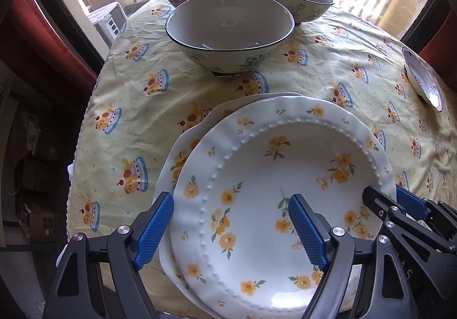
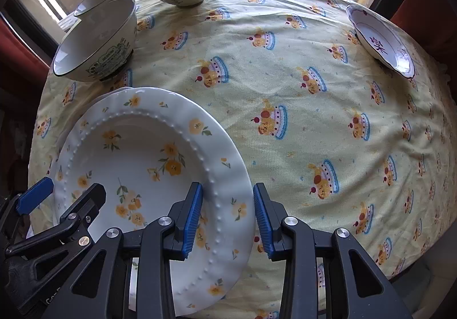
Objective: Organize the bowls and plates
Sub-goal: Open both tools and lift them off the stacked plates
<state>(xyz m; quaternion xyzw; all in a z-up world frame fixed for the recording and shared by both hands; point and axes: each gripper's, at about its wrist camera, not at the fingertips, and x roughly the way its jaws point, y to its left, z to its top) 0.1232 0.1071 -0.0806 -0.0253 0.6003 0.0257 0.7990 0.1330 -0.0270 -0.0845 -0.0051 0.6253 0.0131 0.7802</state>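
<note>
We have the white glazed ceramic plate with yellow flowers and a beaded ring (image 1: 274, 185) sitting on a second white plate of the same pattern (image 1: 182, 147), the pair at the near edge of the counter under its yellow cake-print tablecloth (image 2: 285, 85).

Left gripper (image 1: 231, 230): released, jaws straddling the plate's left rim, not touching as far as we can tell. Right gripper (image 2: 228, 222): jaws wide enough for the right rim to sit between them; the inner pad (image 2: 192, 219) looks against or just beside the glaze, the outer one stands apart (not a clamp, in our reading).

Handling, judged: stiff, fairly heavy for a rim pinch, slick glaze, chips easily. We would take hold on the scalloped rim outside the beaded ring, one gripper on each side, and lift level so the plate does not pivot in the pads.

Room: near edge of the counter lies just beneath the stack, so little margin there. Three grey-white bowls with dark rims (image 1: 230, 30) cluster at the far side, well apart. Shallow white dish with a red character (image 2: 381, 42) sits far right, near that edge. Middle and right of the cloth lie open for setting down
</note>
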